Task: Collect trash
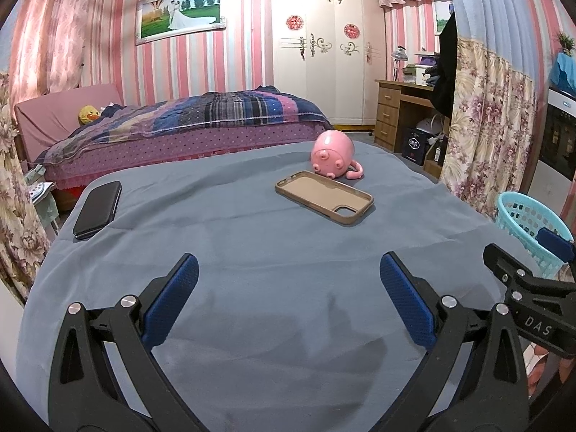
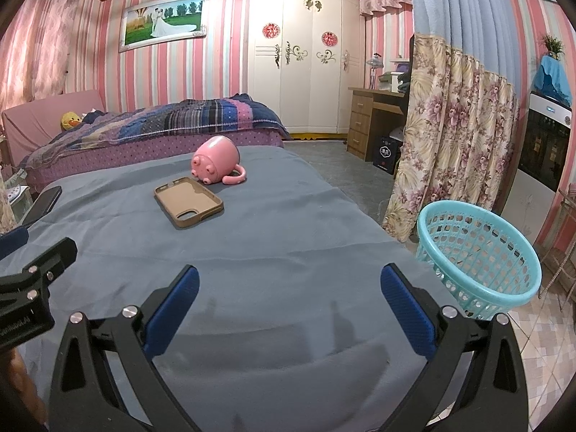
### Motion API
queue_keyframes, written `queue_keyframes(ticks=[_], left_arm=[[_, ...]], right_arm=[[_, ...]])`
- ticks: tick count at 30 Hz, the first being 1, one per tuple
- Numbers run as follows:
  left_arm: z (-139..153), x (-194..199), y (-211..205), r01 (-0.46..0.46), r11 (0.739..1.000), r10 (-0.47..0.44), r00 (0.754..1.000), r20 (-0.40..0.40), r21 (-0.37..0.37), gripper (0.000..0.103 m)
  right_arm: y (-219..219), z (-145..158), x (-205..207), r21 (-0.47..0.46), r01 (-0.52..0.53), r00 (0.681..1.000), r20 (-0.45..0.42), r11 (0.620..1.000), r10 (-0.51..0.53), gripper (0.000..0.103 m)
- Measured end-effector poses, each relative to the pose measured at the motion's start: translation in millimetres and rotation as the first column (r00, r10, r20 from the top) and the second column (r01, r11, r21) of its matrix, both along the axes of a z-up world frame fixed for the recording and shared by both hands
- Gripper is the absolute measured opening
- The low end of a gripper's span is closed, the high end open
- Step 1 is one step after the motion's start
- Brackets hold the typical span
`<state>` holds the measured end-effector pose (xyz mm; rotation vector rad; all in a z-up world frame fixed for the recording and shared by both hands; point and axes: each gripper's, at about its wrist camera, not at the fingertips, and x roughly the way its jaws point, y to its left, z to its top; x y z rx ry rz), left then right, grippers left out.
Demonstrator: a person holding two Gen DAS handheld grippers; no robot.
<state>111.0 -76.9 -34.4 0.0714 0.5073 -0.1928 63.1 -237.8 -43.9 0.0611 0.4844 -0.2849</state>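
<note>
Left wrist view
Left tongs [image 1: 288, 277]: spread wide, nothing between the blue pads [image 1: 172, 298], hovering over the near part of the tabletop [image 1: 252, 252] (grey-blue cloth over it).
Phone case [image 1: 324, 196]: tan, lying open side up, far and slightly right of centre.
Pink mug [image 1: 333, 153]: tipped on its side just behind the case, touching or nearly touching its far edge; handle to the right.
Black phone [image 1: 98, 208]: flat at the far left edge of the cloth.
Basket [image 1: 532, 230]: turquoise, mesh-sided, off the right edge of the tabletop, partly hidden by the right tongs [image 1: 522, 273].

Right wrist view
Right tongs [image 2: 289, 288]: also wide apart, empty, above the near cloth.
Phone case [image 2: 189, 201]: far left of centre, the pink mug [image 2: 216, 160] just behind it.
Basket [image 2: 478, 252]: upright on the floor to the right, beside the tabletop's edge (nothing visible inside it).
Left tongs [image 2: 32, 280]: black frame at the left edge.
Bed [image 2: 154, 126]: far behind, under a patterned quilt.
</note>
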Motion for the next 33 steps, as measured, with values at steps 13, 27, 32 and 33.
queue_keyframes(ticks=[13,27,32,33], left_arm=[[-0.2,-2.1,-3.5,0.001,1.0,-0.001,1.0,0.002,0.006,0.098],[1.4,-3.7,-3.7,-0.003,1.0,0.003,1.0,0.005,-0.004,0.098],[1.8,-4.1,-4.1,-0.002,1.0,0.002,1.0,0.01,0.003,0.098],[1.9,-4.1,-3.8,-0.002,1.0,0.002,1.0,0.01,0.003,0.098]], right_arm=[[-1.4,-0.8,-0.8,-0.004,0.005,1.0,-0.002,1.0,-0.005,0.098],[-2.1,-0.8,-0.5,-0.003,0.007,1.0,-0.001,1.0,-0.007,0.098],[-2.0,-0.6,-0.7,-0.004,0.008,1.0,0.001,1.0,-0.008,0.099],[-1.9,-0.6,-0.6,-0.004,0.008,1.0,0.0,1.0,-0.008,0.098]])
